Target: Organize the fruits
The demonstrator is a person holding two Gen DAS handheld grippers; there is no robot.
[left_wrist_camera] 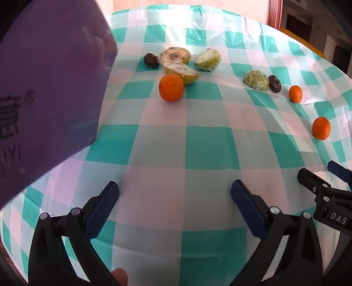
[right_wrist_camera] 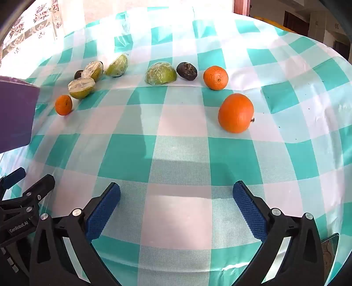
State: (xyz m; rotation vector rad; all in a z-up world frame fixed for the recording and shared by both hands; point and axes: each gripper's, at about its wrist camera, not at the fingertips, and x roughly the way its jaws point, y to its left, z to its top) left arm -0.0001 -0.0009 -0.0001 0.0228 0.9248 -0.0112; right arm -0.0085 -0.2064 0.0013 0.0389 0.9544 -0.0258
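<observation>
Fruit lies across the checked tablecloth point(left_wrist_camera: 198, 154). Left group: an orange point(left_wrist_camera: 171, 88), wrapped cut green fruit halves point(left_wrist_camera: 181, 69) and a dark wrinkled fruit point(left_wrist_camera: 151, 60). Right group: a wrapped green half point(right_wrist_camera: 160, 73), a dark fruit point(right_wrist_camera: 187, 70), a small orange point(right_wrist_camera: 215, 77) and a larger orange point(right_wrist_camera: 235, 113). My left gripper point(left_wrist_camera: 175, 189) is open and empty, low over the cloth near the front. My right gripper point(right_wrist_camera: 176, 190) is open and empty, short of the larger orange. Each gripper shows at the edge of the other's view.
A purple container point(left_wrist_camera: 50, 92) stands close on the left, filling the left wrist view's upper left; it also shows in the right wrist view point(right_wrist_camera: 15, 114). The table's far edge meets a wall and a doorway point(left_wrist_camera: 275, 13).
</observation>
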